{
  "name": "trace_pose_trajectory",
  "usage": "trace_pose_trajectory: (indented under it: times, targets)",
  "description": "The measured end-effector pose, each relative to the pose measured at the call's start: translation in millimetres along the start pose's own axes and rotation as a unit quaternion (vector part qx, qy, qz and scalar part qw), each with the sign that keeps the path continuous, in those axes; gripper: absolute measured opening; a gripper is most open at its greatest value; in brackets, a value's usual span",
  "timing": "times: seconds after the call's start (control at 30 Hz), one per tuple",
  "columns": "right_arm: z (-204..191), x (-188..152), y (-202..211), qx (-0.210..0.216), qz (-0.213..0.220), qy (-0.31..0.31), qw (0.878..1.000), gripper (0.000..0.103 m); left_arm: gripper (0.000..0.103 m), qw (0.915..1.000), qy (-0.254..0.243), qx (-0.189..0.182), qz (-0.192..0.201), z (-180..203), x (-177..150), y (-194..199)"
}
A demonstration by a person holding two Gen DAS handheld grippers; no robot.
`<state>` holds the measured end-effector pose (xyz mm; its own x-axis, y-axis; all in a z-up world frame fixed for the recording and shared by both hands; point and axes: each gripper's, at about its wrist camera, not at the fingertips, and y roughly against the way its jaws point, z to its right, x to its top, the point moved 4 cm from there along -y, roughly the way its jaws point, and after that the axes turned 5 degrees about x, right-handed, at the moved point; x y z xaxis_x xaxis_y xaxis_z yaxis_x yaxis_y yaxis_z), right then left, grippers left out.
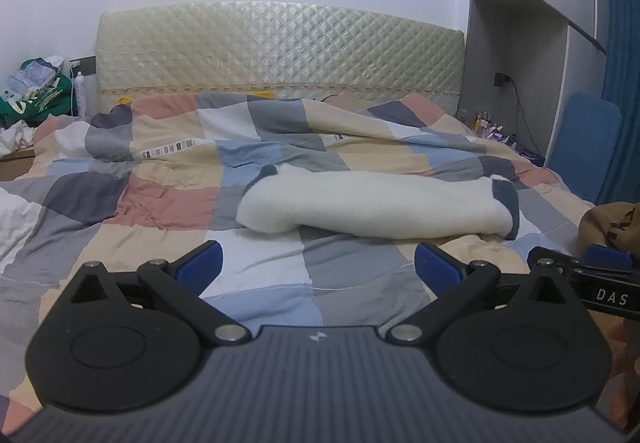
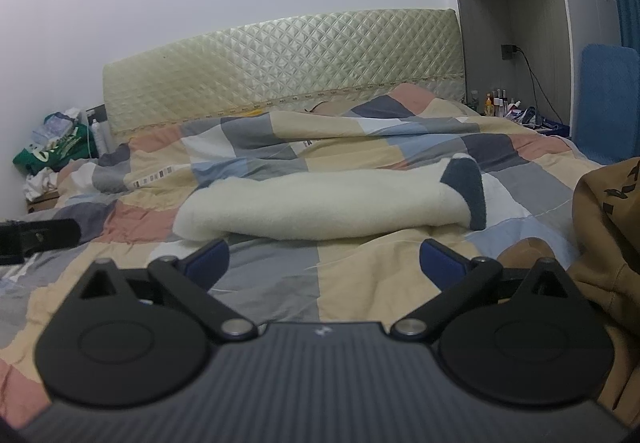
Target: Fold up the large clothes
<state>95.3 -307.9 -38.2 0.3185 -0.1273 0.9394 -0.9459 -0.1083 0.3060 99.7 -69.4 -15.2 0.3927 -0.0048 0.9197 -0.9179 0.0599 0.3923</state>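
While both tools hung low over the bed, the left hand-held gripper had its blue pads spread wide apart with nothing between them, only the patchwork quilt showing in the gap. The right hand-held gripper stood the same way, its jaws wide and empty, just to the right of the left one. Its black frame edged into the left view at the right side, and a dark piece of the left tool showed at the left edge of the right view.

Just beyond both sets of pads lay the cream fleece garment, folded into a long bundle lying crosswise on the quilt, with a dark grey cuff turned up at its right end. Neither tool touched it. To the right, near the right tool, sat a heap of brown clothing with dark lettering.

Farther back rose the quilted headboard. A pile of green bags sat in the left corner, small bottles by the grey cupboard.
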Motion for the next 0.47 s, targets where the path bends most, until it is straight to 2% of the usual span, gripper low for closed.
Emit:
trace_pose_trajectory:
  times: [0.47]
  targets:
    - [0.5, -0.8, -0.3, -0.001, -0.002, -0.002, 1.000, 0.103, 0.103, 0.9999, 0.005, 0.007, 0.008, -0.4, 1.3, 2.8]
